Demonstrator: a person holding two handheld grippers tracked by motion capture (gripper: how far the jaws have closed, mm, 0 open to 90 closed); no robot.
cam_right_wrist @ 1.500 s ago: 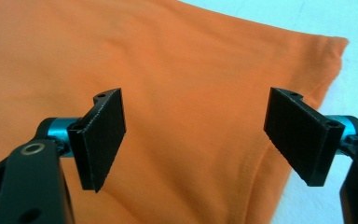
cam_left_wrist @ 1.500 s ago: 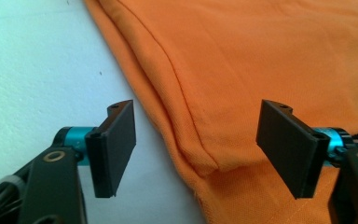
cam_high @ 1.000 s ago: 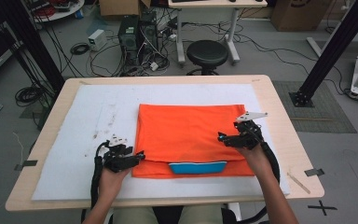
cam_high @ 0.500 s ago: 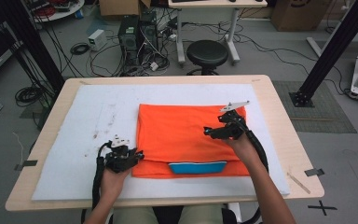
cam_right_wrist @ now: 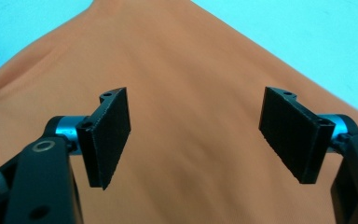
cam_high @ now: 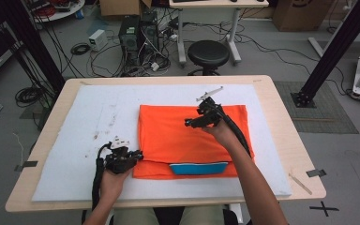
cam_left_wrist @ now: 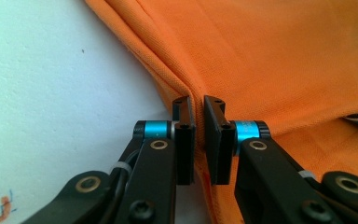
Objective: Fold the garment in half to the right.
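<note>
An orange folded garment [cam_high: 168, 140] lies on the white mat [cam_high: 98, 108], with a blue band [cam_high: 198, 168] at its near edge. My left gripper [cam_high: 138, 155] sits at the garment's near left corner. In the left gripper view its jaws [cam_left_wrist: 199, 105] have just been closing and now pinch a fold of the orange cloth's [cam_left_wrist: 284, 60] edge. My right gripper [cam_high: 190, 123] hovers over the middle of the garment, pointing left. In the right gripper view it [cam_right_wrist: 196, 116] stands open over the orange cloth [cam_right_wrist: 191, 51]; its jaws have just closed slightly, with nothing between them.
The mat covers most of the wooden table [cam_high: 281, 98]. A black stool [cam_high: 208, 54], a computer tower and loose cables stand on the floor beyond the far edge. A black frame post [cam_high: 337, 47] rises at the back right.
My right gripper has travelled left from the garment's right edge to over its middle. The left gripper stayed at the near left corner and shut on the cloth edge.
</note>
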